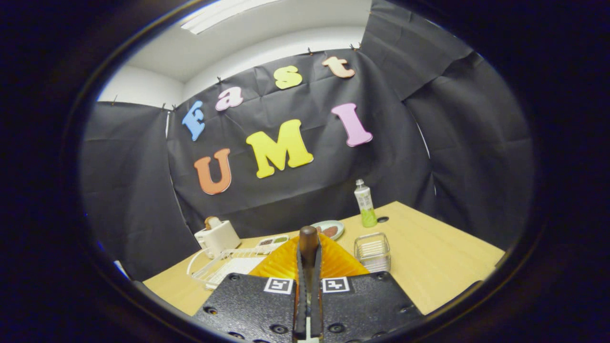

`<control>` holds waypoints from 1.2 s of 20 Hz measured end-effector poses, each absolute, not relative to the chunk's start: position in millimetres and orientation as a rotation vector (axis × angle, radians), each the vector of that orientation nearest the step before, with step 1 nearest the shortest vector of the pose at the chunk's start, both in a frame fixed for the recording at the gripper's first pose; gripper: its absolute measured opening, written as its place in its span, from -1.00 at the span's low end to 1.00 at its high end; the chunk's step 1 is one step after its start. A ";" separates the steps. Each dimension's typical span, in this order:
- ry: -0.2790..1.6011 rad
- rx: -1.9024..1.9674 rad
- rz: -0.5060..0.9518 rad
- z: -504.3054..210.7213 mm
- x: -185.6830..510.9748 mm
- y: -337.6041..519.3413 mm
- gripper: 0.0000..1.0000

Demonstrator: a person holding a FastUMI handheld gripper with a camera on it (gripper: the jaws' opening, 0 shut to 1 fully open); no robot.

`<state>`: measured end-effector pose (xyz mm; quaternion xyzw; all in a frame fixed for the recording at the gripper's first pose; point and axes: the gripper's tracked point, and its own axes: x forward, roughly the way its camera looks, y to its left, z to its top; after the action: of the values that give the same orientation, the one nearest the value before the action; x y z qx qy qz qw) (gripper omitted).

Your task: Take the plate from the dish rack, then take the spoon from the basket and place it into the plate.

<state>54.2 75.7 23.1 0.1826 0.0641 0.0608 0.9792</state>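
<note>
Gripper view showed the gripper (309, 267) with its two fingers pressed close together, clenched on a spoon (308, 243). The spoon's dark brown rounded end stood up between the fingers and just above their tips (the rest of it was hidden between them, so which end this was could not be told).

Directly behind the fingers lay an orange plate (329, 262) with a ribbed, fluted surface, spreading out on both sides of them. It rested on a light wooden table (429, 257).

Left of the plate sat a white wire dish rack (217, 267), and beyond the rack stood a small white appliance (217, 237) with a brown knob on top. Just right of the plate was a small clear square basket (372, 251).

Farther back, beyond the spoon's tip, lay a small oval dish (331, 229) holding something brownish, with a flat tray (272, 241) of small dark items beside it. Near the table's far edge a slim bottle (364, 204) with a white cap and green lower part stood upright.

Black cloth (452, 143) hung as a wall behind the table.
</note>
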 end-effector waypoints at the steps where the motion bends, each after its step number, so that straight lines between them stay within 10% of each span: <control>1: 0.136 0.373 0.108 11.1 53.2 76.4 -0.83; 20: 0.208 0.496 0.058 -61.6 45.0 100.8 -0.58; 24: 0.216 0.488 0.045 -64.3 42.3 91.6 -0.17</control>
<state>42.3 91.6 -64.3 0.2411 0.1065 0.0222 0.9644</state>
